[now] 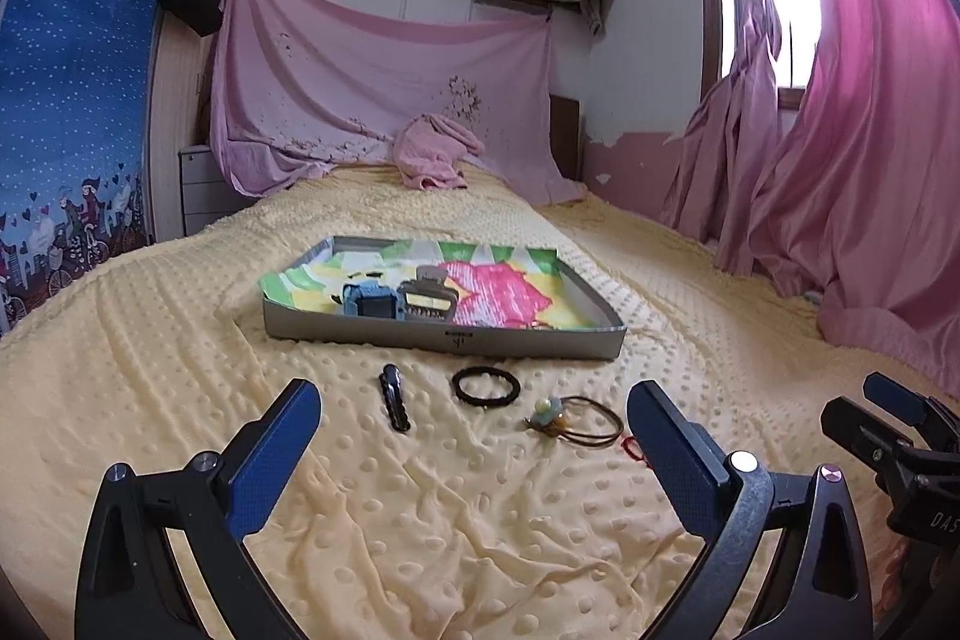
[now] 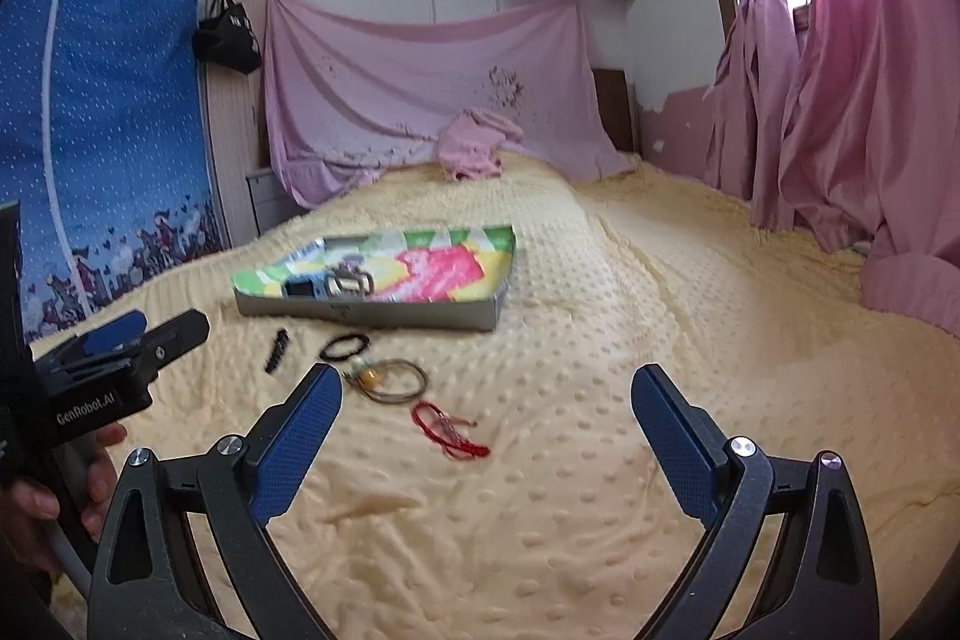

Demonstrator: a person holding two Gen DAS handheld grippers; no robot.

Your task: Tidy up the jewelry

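Left gripper (image 1: 474, 409): fingers (image 1: 282, 436) spread wide, holding nothing, hovering low over the bed.
Right gripper (image 2: 486, 397): fingers (image 2: 303, 424) likewise spread wide and empty; seen at the right edge of the left wrist view, beside the left gripper.
Hand (image 2: 36, 514): gripped the left gripper's handle at the lower left of the right wrist view.
Red string bracelet (image 2: 450, 430): lay on the blanket nearest the right gripper, between its fingers in that view.
Brown hair tie with charm (image 1: 576, 418): lay just beyond, near the red bracelet.
Black beaded bracelet (image 1: 486, 385): lay flat on the blanket, left of the hair tie, close to the tray's near wall.
Black hair clip (image 1: 395, 397): lay leftmost in the row, apart from the bracelet.
Tray (image 1: 444, 337): grey, shallow, lined with a bright patterned sheet, sat on the bed behind the row.
Blue item (image 1: 366, 301) and dark clip (image 1: 426, 301): rested side by side inside the tray, near its front wall.
Bed (image 1: 420, 520): covered by a cream dotted blanket.
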